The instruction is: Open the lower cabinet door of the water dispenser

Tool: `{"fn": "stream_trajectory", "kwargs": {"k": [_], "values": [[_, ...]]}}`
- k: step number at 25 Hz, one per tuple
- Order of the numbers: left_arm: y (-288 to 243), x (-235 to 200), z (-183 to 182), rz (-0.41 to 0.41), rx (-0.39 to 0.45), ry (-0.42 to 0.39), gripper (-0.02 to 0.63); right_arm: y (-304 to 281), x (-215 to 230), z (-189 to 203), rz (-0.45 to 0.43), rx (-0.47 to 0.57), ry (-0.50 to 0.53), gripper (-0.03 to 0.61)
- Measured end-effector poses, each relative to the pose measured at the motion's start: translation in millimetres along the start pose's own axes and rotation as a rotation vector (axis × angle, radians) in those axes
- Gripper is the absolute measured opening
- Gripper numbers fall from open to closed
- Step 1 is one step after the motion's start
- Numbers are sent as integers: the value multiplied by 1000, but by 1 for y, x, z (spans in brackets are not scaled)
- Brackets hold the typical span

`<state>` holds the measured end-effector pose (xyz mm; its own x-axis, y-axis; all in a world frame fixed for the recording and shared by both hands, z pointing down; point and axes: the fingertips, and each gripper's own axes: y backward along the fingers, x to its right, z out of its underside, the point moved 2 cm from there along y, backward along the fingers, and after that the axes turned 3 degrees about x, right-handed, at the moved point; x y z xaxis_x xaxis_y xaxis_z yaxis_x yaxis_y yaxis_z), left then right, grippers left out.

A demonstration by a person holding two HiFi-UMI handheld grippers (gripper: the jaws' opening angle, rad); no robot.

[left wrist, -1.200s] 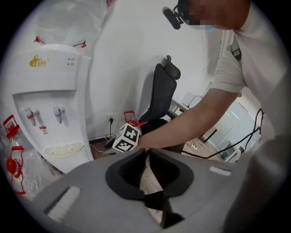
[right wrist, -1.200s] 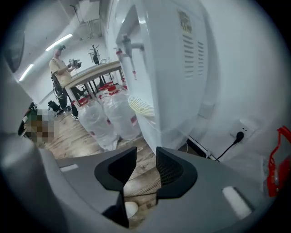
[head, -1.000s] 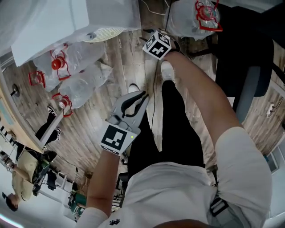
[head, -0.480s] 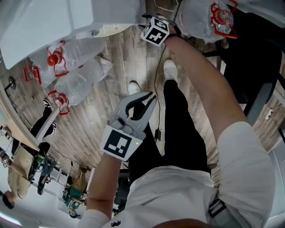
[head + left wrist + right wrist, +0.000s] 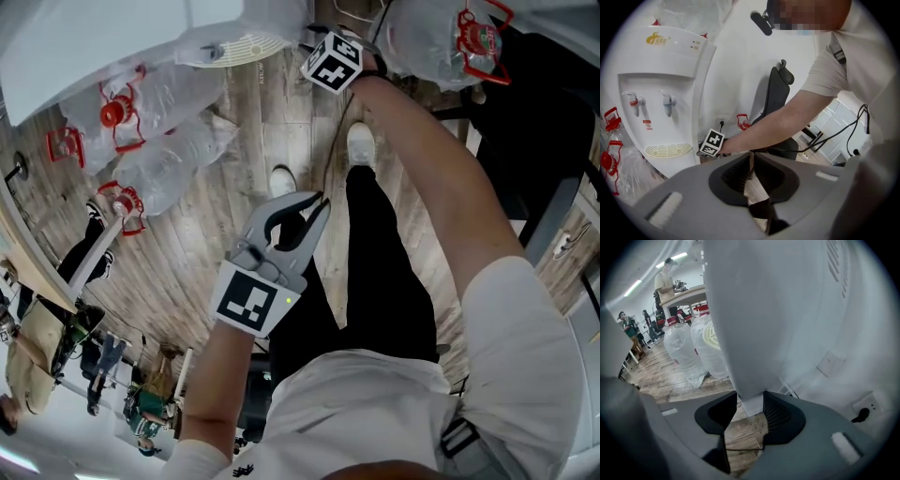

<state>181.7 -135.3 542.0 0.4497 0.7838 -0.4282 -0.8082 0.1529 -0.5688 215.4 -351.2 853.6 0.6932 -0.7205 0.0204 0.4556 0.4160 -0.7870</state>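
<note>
Lower cabinet door of water dispenser, far left: prob. its white edge sits btwn right gripper jaws, which have just been opening; wide, no clamp. Left gripper shut, empty. Can't tell how far it's open.

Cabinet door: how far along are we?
Done: the right gripper is low beside the water dispenser. In hand: its jaws have just been opening and straddle a white panel edge, pads not pressing it. Remaining: close on it and pull; nothing shown looks opened yet. The left gripper is shut, empty.
</note>
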Motion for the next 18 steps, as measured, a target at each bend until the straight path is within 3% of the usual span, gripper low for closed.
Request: {"fn": "stream_trajectory", "kwargs": {"k": [18], "values": [[50, -11, 20, -19, 50, -3, 58, 5, -43, 15, 49, -54, -56, 163]]}}
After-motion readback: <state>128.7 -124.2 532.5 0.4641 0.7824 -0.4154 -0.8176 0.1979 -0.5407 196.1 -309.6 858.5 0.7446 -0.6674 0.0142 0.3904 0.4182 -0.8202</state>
